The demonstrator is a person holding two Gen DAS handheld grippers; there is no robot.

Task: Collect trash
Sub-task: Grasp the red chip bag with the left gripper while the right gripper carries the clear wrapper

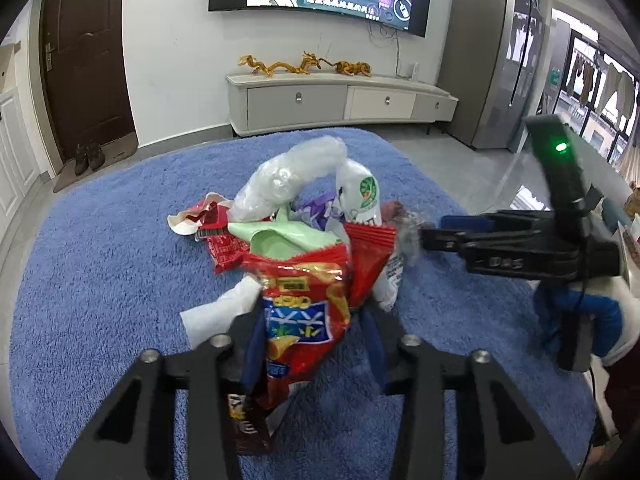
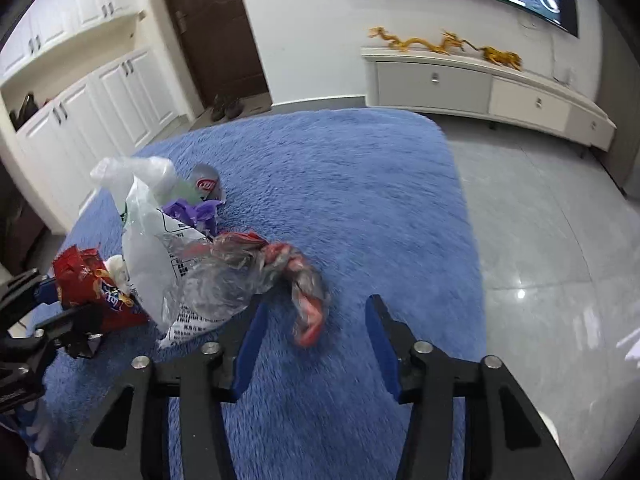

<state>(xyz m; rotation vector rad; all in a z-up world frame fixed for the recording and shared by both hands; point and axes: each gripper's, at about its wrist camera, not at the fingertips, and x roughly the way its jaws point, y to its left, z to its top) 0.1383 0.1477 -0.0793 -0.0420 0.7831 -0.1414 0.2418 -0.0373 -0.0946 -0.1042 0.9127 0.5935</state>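
Underfoot, a shaggy blue rug (image 1: pixel 100 264) with rounded corners covers part of a glossy grey tiled floor (image 2: pixel 540 220), and the trash sits in a loose heap near its middle. Foremost in the left wrist view is a glossy red chip bag (image 1: pixel 304 300), creased, with a blue panel on its face. It stands between the blue-padded fingers of the left gripper (image 1: pixel 316 336); the left pad lies against the bag, but whether the far pad presses too I cannot tell. Behind it lie a pale green wrapper (image 1: pixel 280 240), a red foil packet with a sawtooth edge (image 1: pixel 370 256), a flattened white-and-red wrapper (image 1: pixel 196 216), something crumpled and purple (image 1: pixel 320 206), and a cloudy clear plastic bag (image 1: pixel 288 172) arching over the heap. A white tissue (image 1: pixel 216 312) lies flat on the pile's left.

From the right wrist view, a crinkled clear wrapper streaked with red (image 2: pixel 280 276), motion-blurred, trails off the heap just ahead of the right gripper (image 2: pixel 316 320), whose jaws stand parted with only rug between them.
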